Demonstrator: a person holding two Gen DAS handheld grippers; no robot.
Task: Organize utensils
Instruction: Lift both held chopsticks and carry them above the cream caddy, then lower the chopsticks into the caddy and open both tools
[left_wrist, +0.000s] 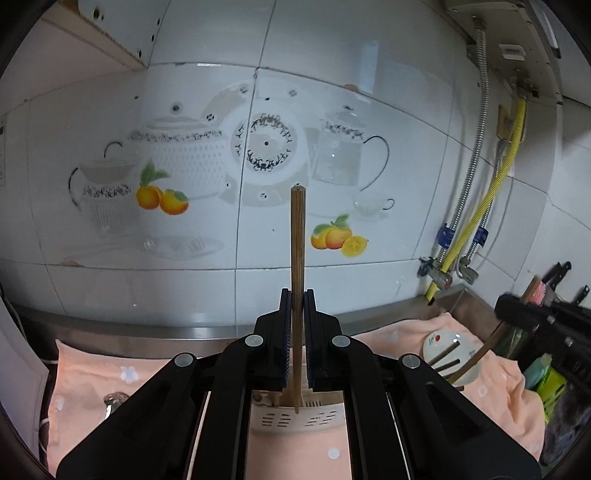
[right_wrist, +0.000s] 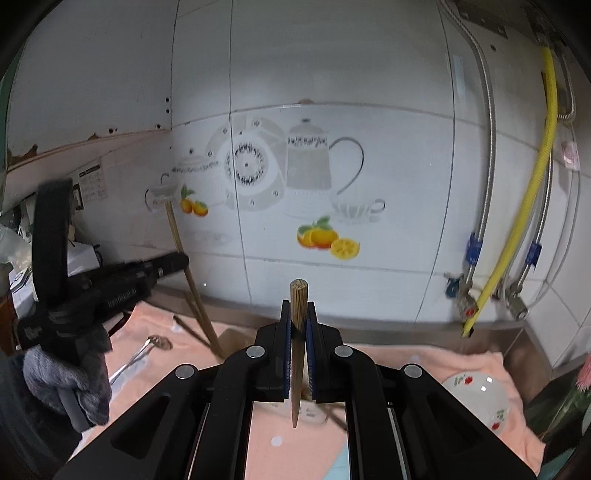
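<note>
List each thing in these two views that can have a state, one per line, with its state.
left gripper: shut on a chopstick.
left chopstick: held upright, clear of the holder.
right gripper: shut on a chopstick.
right chopstick: held upright, tip down.
utensil holder: on the pink towel, slotted.
bowl: on the towel.
spoon: lying flat on the towel.
</note>
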